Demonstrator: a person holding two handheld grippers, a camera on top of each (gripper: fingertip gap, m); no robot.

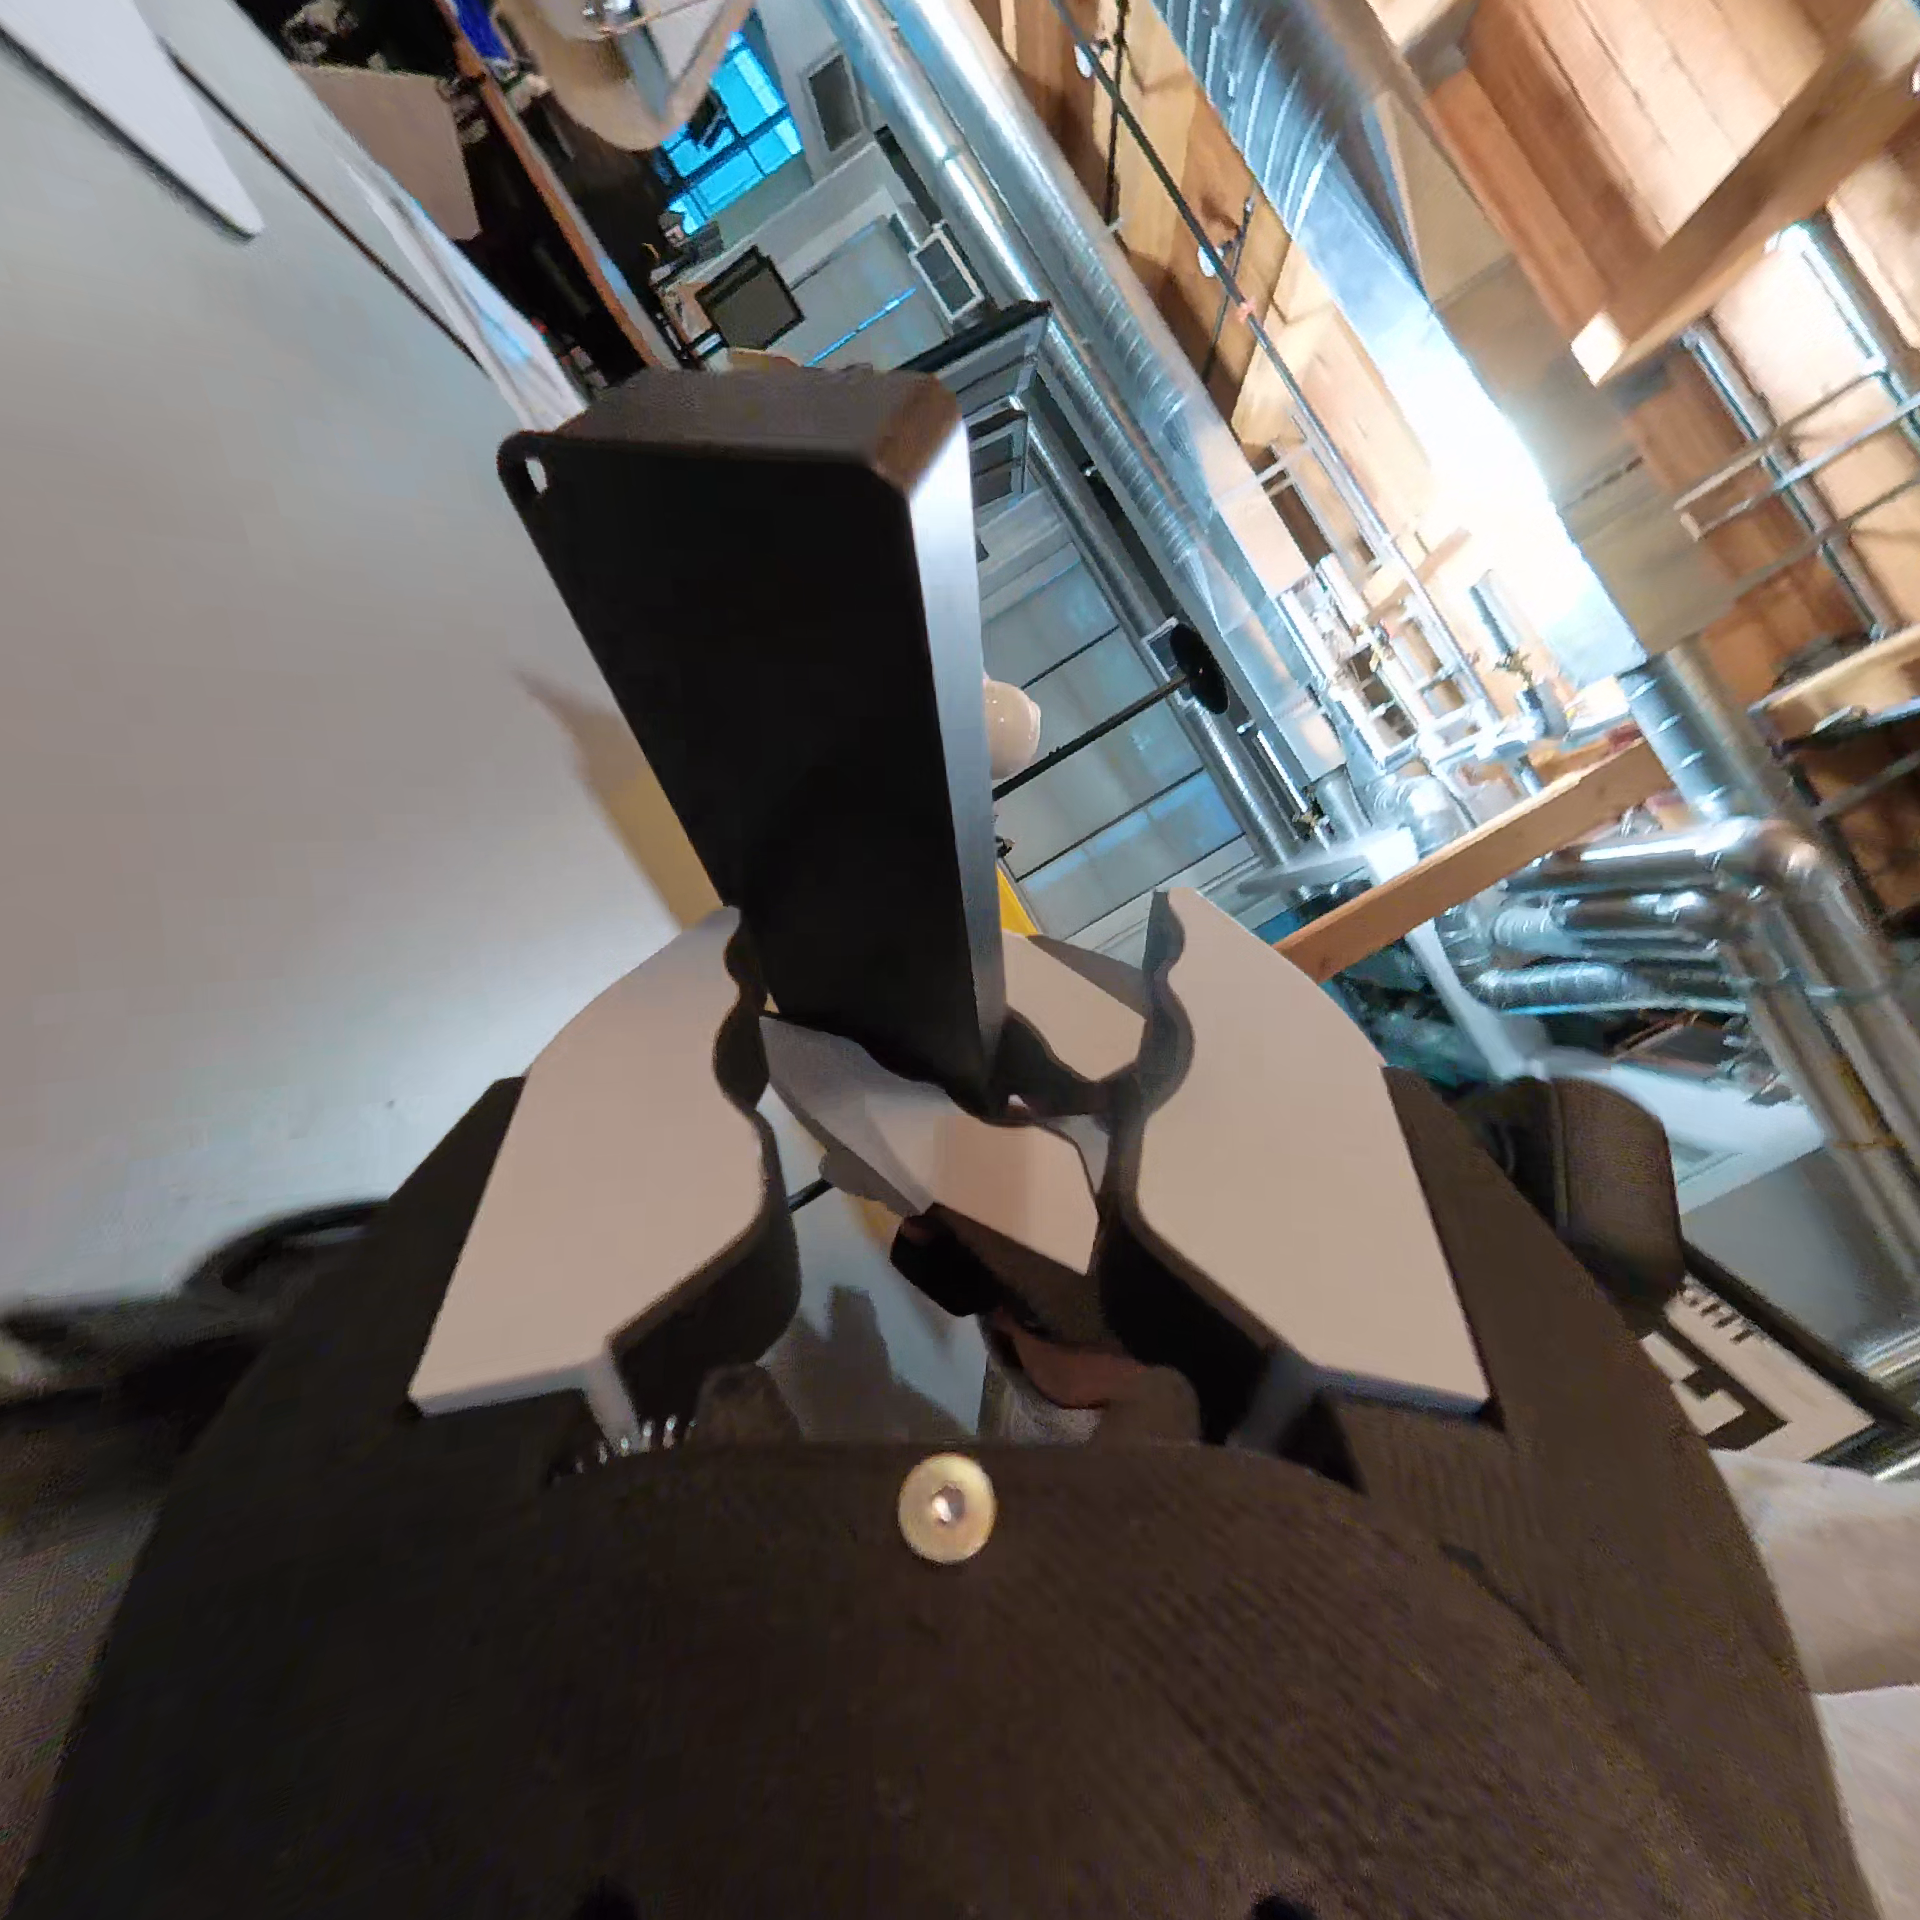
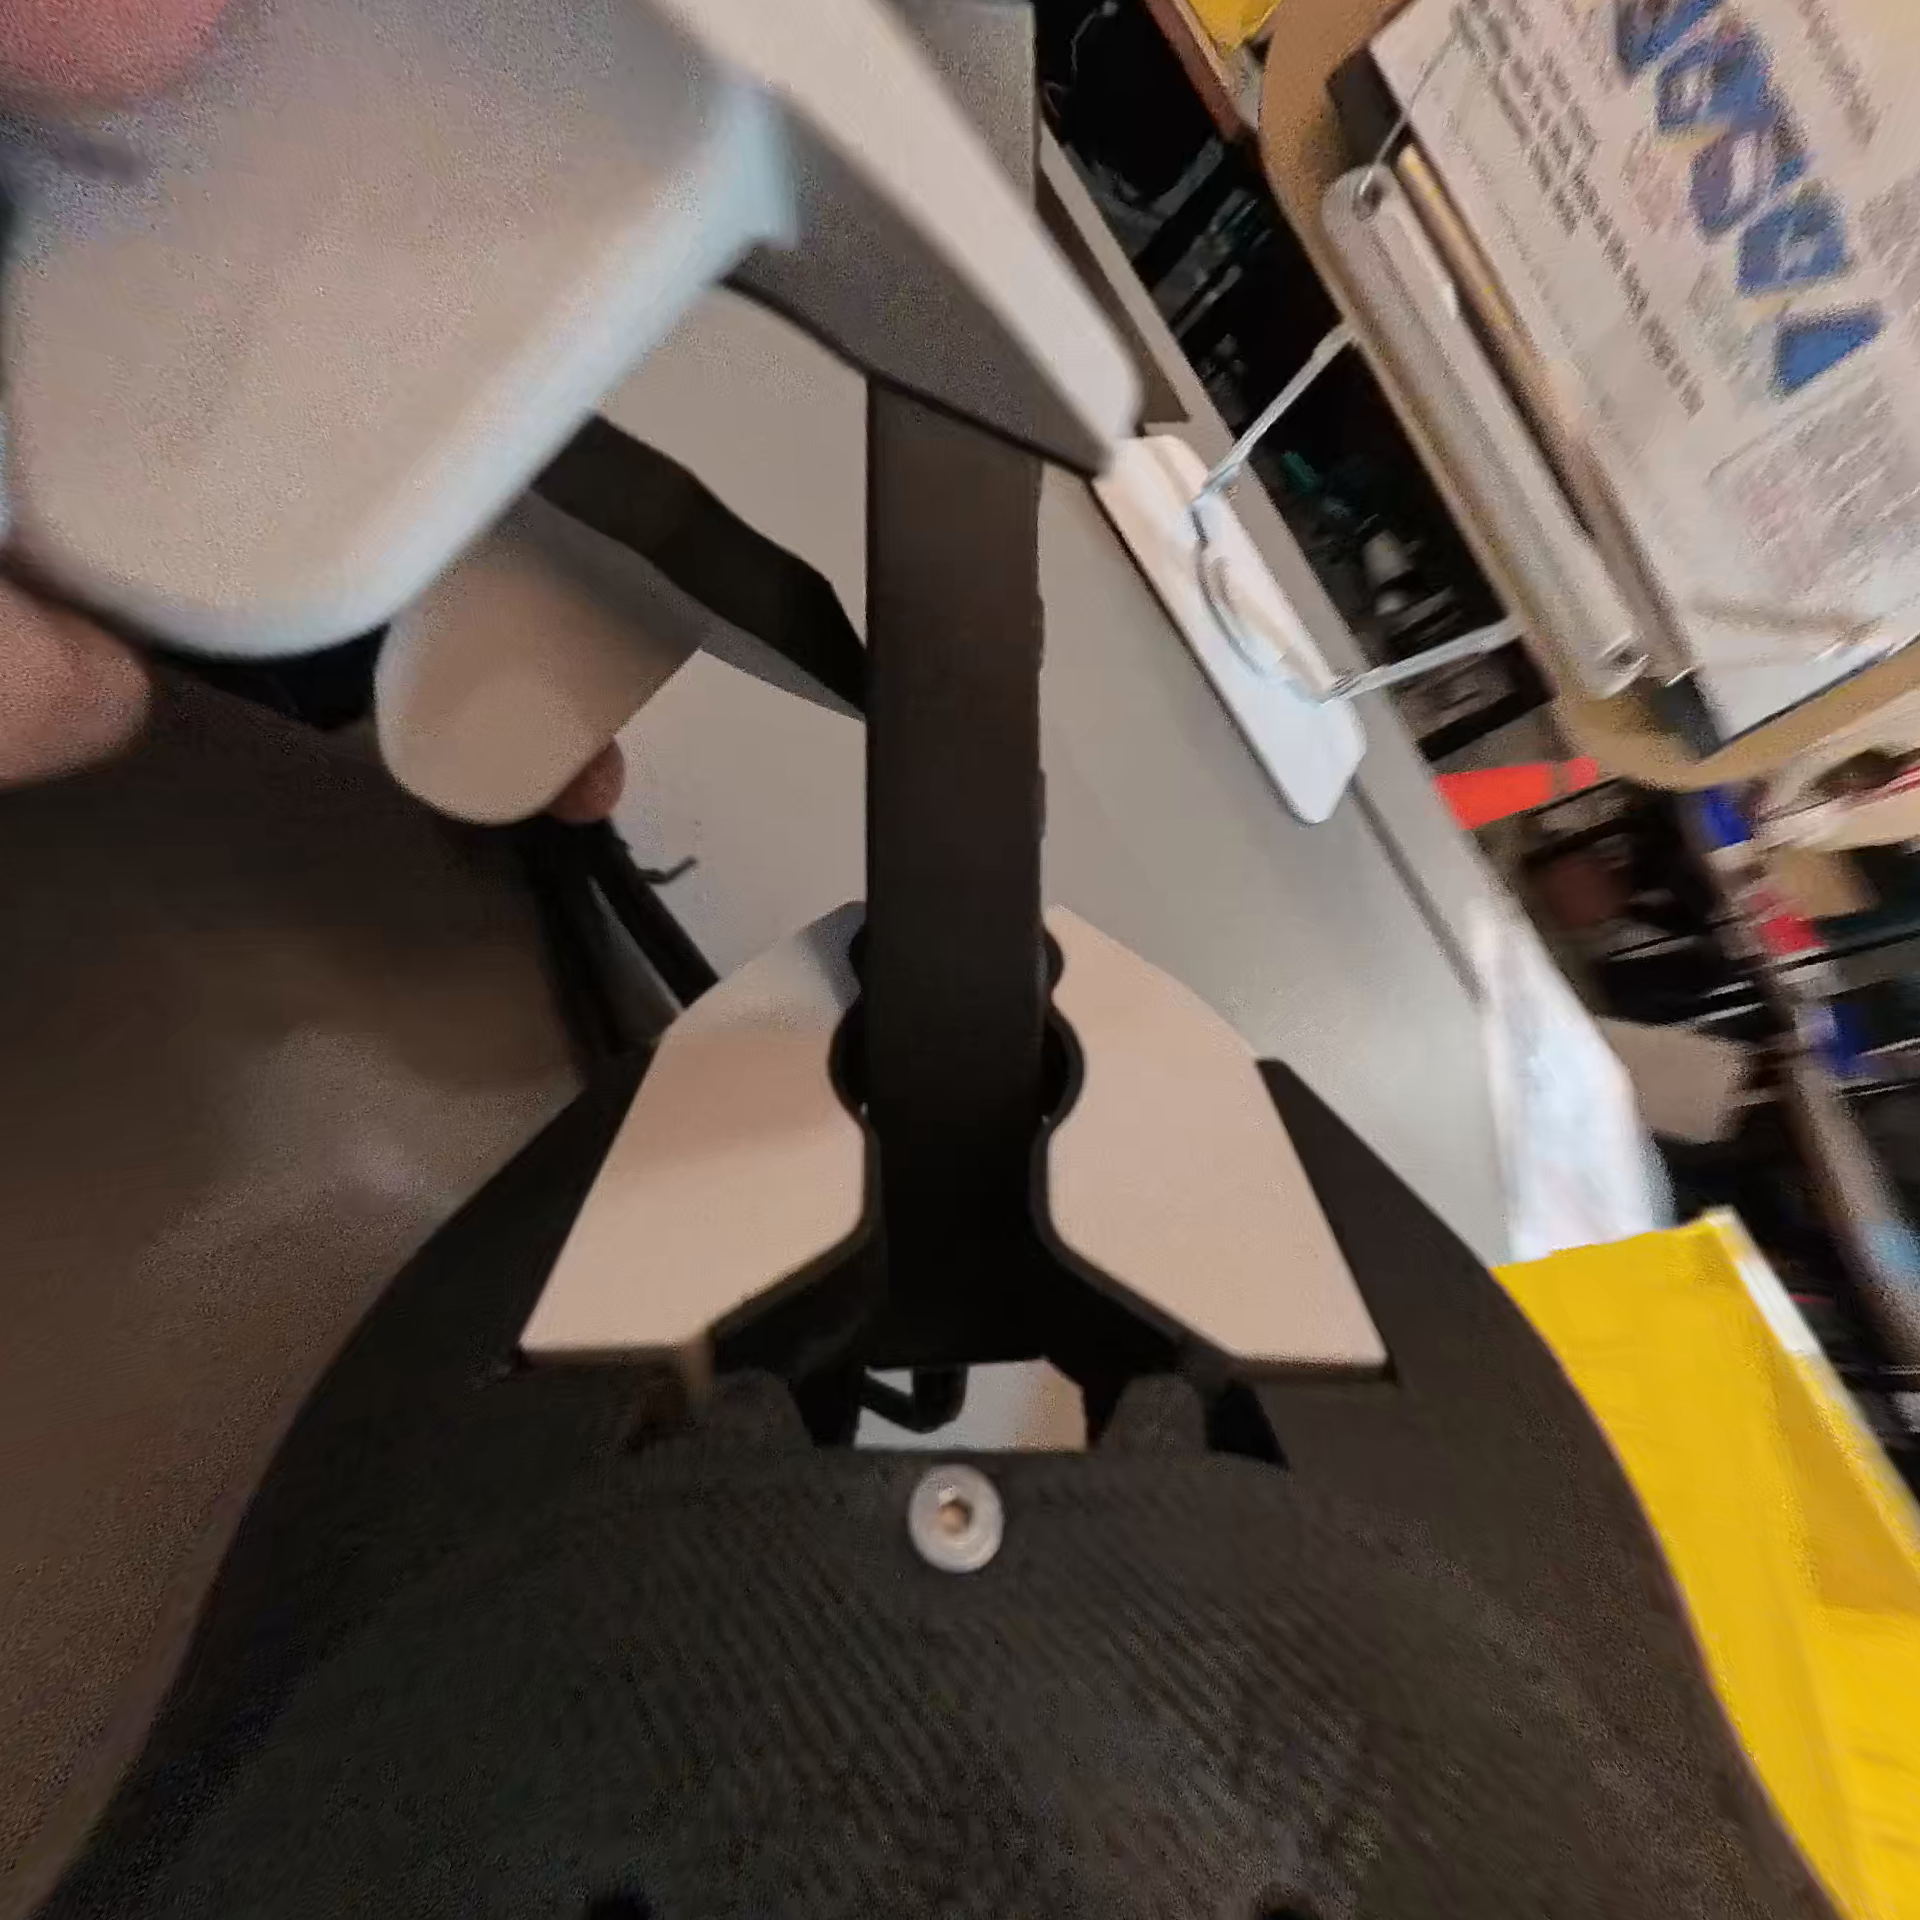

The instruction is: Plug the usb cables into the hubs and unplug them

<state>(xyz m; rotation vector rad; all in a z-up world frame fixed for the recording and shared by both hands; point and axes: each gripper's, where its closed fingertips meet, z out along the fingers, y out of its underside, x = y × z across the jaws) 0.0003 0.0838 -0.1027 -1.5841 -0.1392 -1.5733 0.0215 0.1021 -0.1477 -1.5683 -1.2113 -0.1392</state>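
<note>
The black hub [image 1: 769, 665] is up off the white table [image 1: 208, 727], raised and tilted, and both tools have hold of it. Seen from the left gripper [image 1: 951, 997], the hub's near end sits between the pale fingers [image 1: 623, 1174], though it looks wedged at one corner and there is daylight on the right side, so I would call that grip partial at best. From the right gripper [image 2: 951, 997], a narrow black body, which I take to be the same hub edge-on [image 2: 951, 727], is clamped squarely between both fingers [image 2: 727, 1164], and beyond it hangs the other tool's blurred grey housing [image 2: 364, 312]. No cable or plug shows near the hub in either view, and no ports are visible. My reading is that this is the setting-up stage, positioning the hub before any plugging. Next it wants laying flat on the table, ports outward, one tool steadying it while the other fetches a plug.
</note>
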